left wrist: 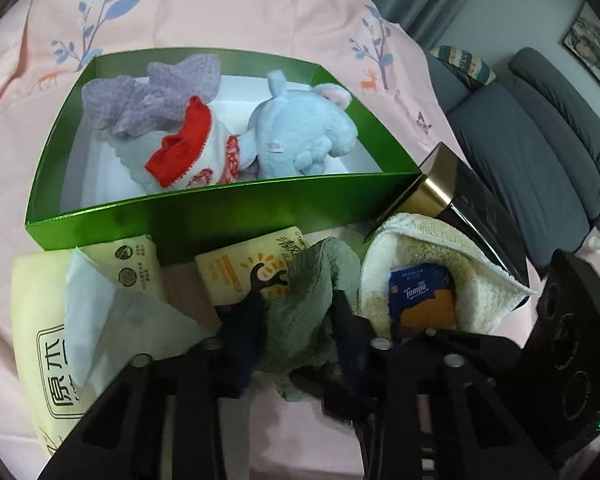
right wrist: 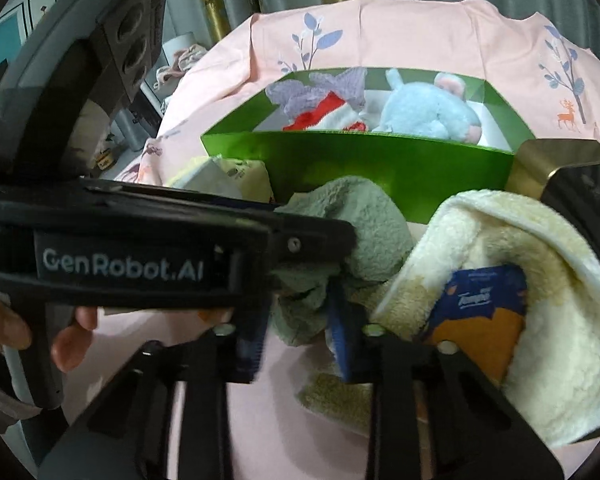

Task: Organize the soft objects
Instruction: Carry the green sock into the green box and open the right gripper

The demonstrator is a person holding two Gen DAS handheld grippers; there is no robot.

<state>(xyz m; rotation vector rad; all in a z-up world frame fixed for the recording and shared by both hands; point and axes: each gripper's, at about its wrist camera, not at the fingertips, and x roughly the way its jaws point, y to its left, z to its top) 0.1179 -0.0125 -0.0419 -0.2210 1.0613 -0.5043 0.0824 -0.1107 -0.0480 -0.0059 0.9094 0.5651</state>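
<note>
Left wrist view has the left gripper point(left wrist: 296, 320) pinching the green cloth point(left wrist: 312, 280), bunched up just in front of the green box point(left wrist: 204, 212). Right gripper point(right wrist: 300, 328) is down at the same cloth point(right wrist: 352, 216), fingers either side of it, can't tell if it's actually clamping. Blue plush point(left wrist: 300, 128) and knitted stuff sit in the box; cream towel point(left wrist: 472, 264) with a tissue pack point(left wrist: 424, 300) lies to the right.

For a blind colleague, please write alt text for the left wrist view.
The left gripper is closed on a grey-green towel lying on a pink cloth. Behind it, a green box holds a blue plush toy and knitted items; tissue packs and a cream towel lie beside it.
</note>
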